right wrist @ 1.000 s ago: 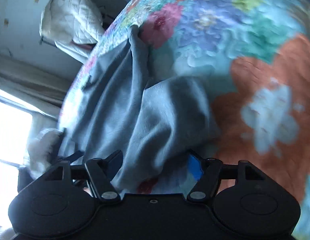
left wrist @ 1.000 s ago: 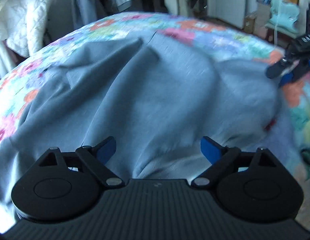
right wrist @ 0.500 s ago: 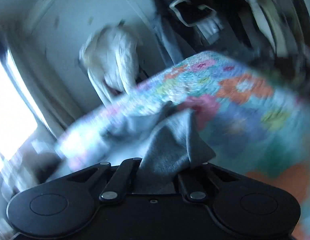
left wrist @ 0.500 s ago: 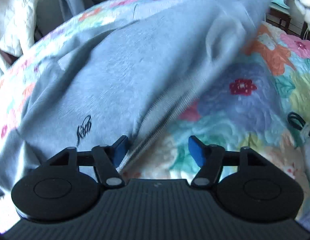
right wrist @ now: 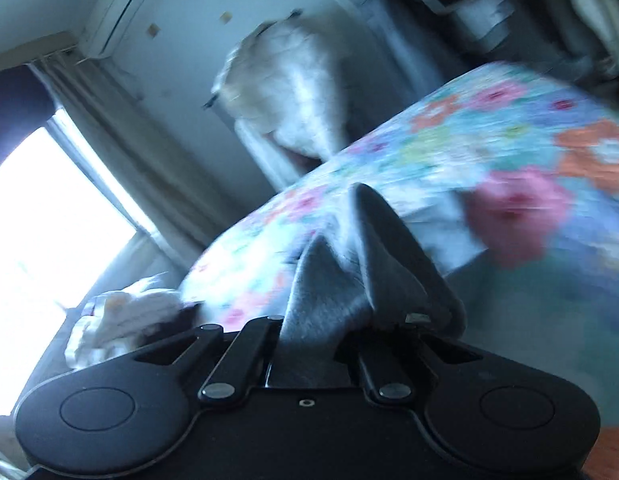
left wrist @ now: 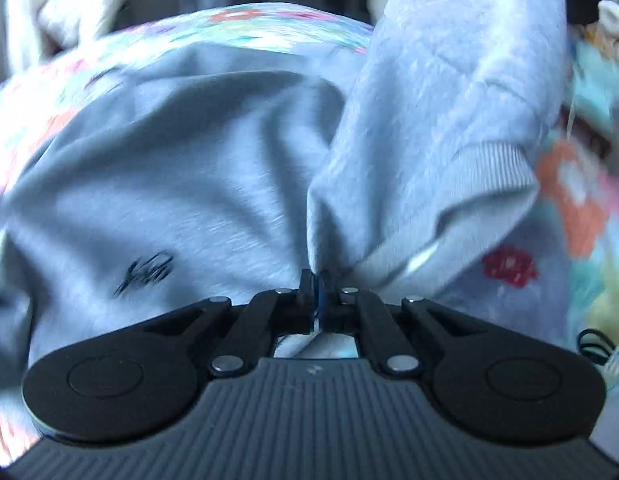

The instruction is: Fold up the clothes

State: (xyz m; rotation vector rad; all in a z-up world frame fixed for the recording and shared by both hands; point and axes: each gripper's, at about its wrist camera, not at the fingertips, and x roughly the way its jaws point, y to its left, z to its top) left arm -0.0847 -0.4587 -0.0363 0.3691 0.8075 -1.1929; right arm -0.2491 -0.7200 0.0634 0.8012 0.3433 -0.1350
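The grey sweatshirt [left wrist: 181,168] lies on the flowery bed [left wrist: 581,208]. The left gripper [left wrist: 315,280] and right gripper [right wrist: 329,320] both pinch it tight. Lift evenly so it stays flat.

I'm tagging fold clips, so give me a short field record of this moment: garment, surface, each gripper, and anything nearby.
garment: grey sweatshirt, small dark chest logo, ribbed cuff raised
surface: floral quilt on a bed
left gripper: shut on sweatshirt fabric
right gripper: shut on a bunch of the sweatshirt
nearby: white quilted jacket hanging by the wall; black cable at the quilt's edge
image quality: motion-blurred
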